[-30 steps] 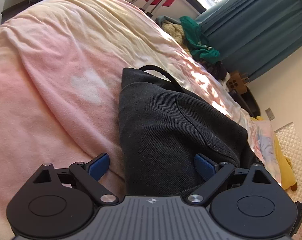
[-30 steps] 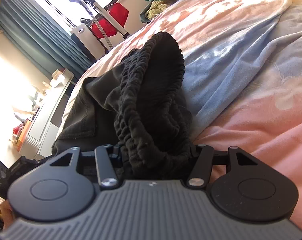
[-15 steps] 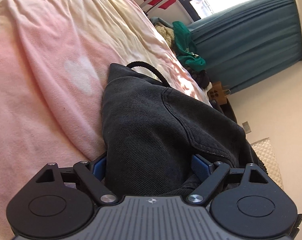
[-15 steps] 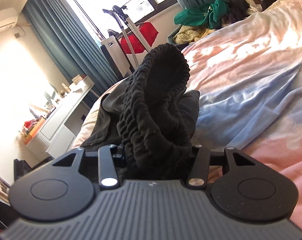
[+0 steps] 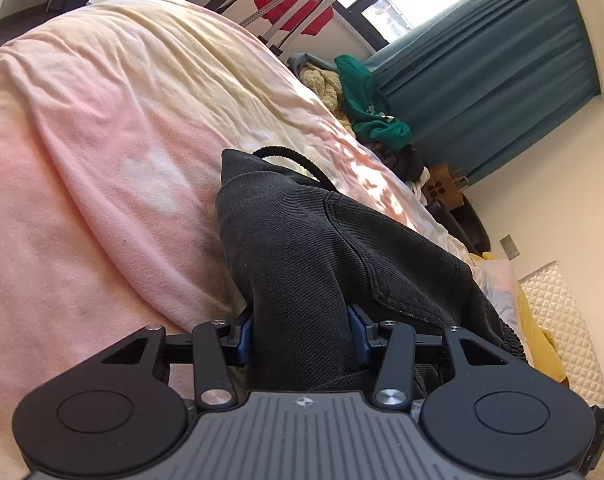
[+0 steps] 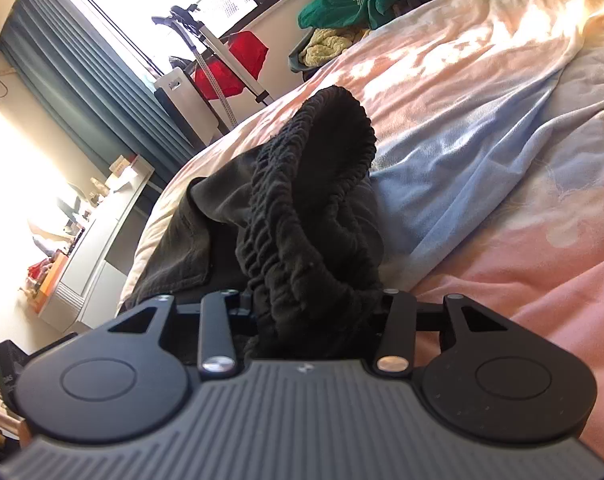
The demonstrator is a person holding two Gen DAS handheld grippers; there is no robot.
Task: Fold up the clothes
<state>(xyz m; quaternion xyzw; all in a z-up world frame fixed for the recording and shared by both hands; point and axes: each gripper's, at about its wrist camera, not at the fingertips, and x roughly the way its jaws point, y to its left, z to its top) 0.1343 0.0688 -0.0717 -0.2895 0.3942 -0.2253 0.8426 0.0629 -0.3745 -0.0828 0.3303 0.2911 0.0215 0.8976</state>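
Trousers [image 5: 302, 248] black, lying on pink bed cover [image 5: 82, 200] | left gripper [image 5: 300, 332] fingers closing, pinching trouser fabric | right gripper [image 6: 313, 312] fingers closing on gathered elastic waistband [image 6: 286, 216]

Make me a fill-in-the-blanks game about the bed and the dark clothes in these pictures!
1. The dark trousers lie on a bed cover that is mostly ____ around them.
2. In the right gripper, the bunched part is the stretchy ____.
3. The curtains by the window are coloured ____.
4. Between the left gripper jaws, which are closing, there is dark ____.

Missing words: pink; waistband; teal; fabric
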